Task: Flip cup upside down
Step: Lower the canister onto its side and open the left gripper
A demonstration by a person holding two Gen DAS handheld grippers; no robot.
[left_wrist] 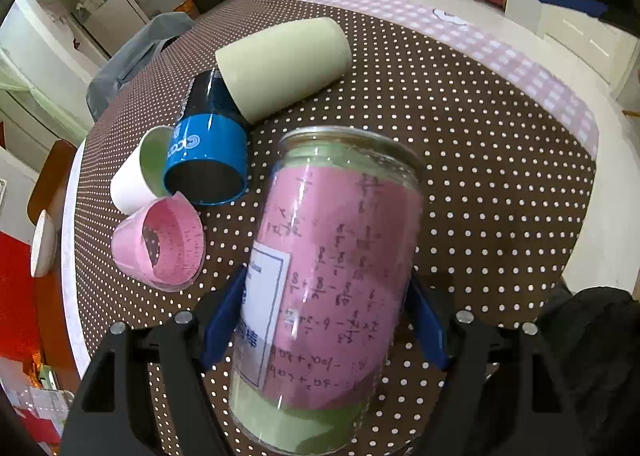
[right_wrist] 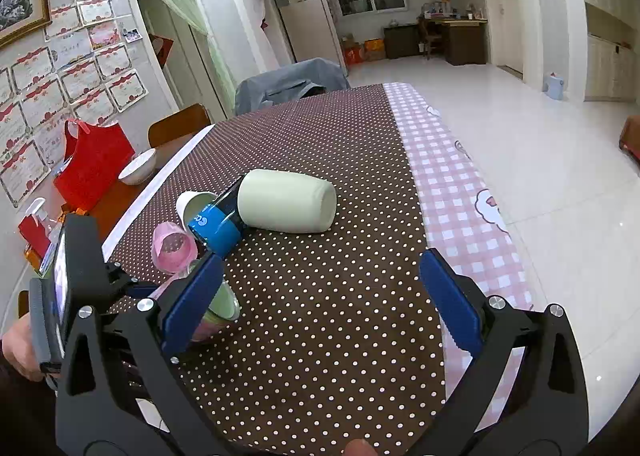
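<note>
Left gripper [left_wrist: 324, 320] pinched a clear glass cup above the spotted worktop; right gripper [right_wrist: 320, 300] held nothing.

Farthest left on the brown, white-dotted worktop [left_wrist: 460, 160] lay a small white cup with a green inside [left_wrist: 134, 180] and a small pink paper-lined cup [left_wrist: 160, 246], both on their sides, touching a blue and black cylindrical cup [left_wrist: 208, 152] that also lay tipped over. A large pale green cup [left_wrist: 284, 66] rested on its side against the blue one. Nearer the camera, the left gripper's blue-padded jaws were pressed on either side of the clear glass cup lined with pink written-on paper and green paper [left_wrist: 332, 280], which was tilted with its rim pointing away. In the right wrist view, the right gripper's jaws stood spread wide over bare cloth, with a pink checked cloth [right_wrist: 452, 184] along the right edge.
</note>
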